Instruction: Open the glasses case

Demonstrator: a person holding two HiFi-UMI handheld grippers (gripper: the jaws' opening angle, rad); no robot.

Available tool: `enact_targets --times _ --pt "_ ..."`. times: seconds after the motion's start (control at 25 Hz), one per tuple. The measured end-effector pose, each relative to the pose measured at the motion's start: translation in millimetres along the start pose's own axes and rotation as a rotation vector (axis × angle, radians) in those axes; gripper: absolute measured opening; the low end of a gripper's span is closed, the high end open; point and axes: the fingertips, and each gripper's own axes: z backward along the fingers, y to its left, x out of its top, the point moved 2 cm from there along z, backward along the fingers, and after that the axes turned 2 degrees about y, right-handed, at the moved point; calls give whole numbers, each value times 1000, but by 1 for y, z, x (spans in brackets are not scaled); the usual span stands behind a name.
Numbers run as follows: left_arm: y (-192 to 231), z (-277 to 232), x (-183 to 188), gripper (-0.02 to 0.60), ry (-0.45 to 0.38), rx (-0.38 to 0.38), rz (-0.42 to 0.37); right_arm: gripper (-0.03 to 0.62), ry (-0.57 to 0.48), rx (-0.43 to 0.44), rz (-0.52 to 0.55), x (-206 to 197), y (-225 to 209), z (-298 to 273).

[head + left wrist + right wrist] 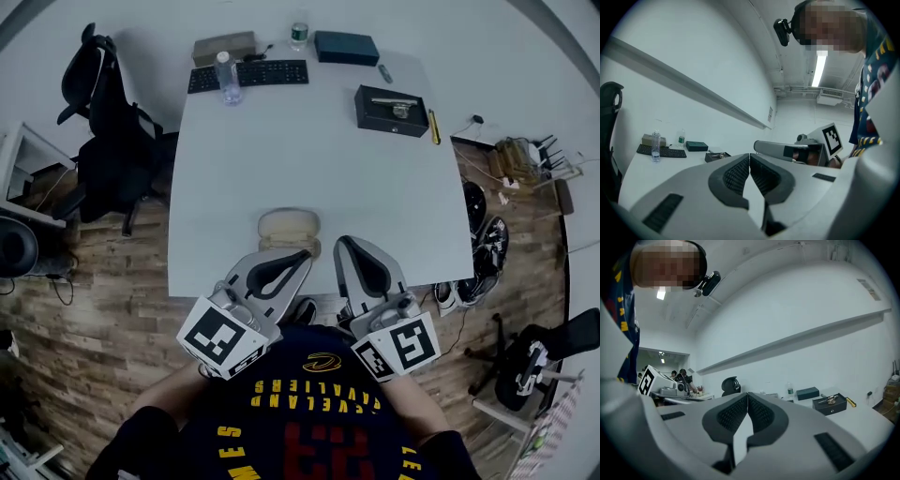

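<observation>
A beige oval glasses case (290, 226) lies closed near the front edge of the white table (309, 159). My left gripper (307, 253) is just in front of the case and a little to its right end, jaws shut and empty. Its tip (749, 155) shows closed in the left gripper view. To the right of the case my right gripper (342, 241) hangs at the table edge, also shut with nothing in it, and its tip (747, 393) shows closed in the right gripper view. Neither gripper view shows the case.
At the far side of the table are a keyboard (248, 74), a water bottle (227, 76), a dark green box (346, 47) and an open black box (392, 110). A yellow tool (434, 127) lies at the right edge. A black office chair (108, 122) stands at the left.
</observation>
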Motion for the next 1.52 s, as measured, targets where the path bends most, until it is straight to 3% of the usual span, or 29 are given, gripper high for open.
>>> enact_targets --times 0.52,1.52 --pt "20 16 -8 15 -1 101 79 18 35 9 -12 -11 0 6" --pt "27 9 -17 15 26 112 80 18 60 14 -30 -18 -8 0"
